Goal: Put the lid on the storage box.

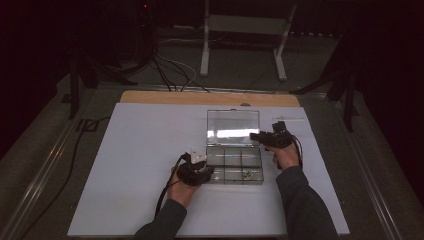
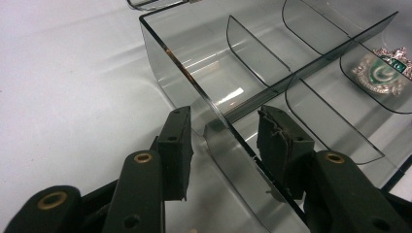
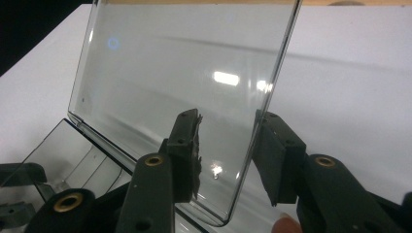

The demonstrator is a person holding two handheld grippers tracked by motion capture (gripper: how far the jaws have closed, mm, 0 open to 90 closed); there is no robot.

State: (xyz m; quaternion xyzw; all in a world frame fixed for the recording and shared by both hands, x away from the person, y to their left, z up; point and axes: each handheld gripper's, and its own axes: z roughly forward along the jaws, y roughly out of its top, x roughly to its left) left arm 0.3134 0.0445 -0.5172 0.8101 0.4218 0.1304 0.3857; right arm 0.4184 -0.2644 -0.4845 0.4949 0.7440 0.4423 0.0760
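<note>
Left tool [image 2: 223, 145] straddles the near-left wall of the clear compartment box [image 1: 234, 165] mid-table [image 1: 140, 150], jaws part open, gap each side. Right tool [image 3: 226, 150] straddles the box's raised lid [image 3: 184, 87] edge, jaws part open, pads apart from it. Green badge [image 2: 384, 73] sits in the box's near-right compartment.

Box [image 1: 234, 165] near middle of table [image 1: 135, 165], lid [image 1: 233, 126] raised behind it. Badge [image 2: 384, 73] in front-right compartment. Left gripper [image 1: 206, 171] astride box's left wall; right gripper [image 1: 256, 136] astride lid's right edge (neither pinching).
</note>
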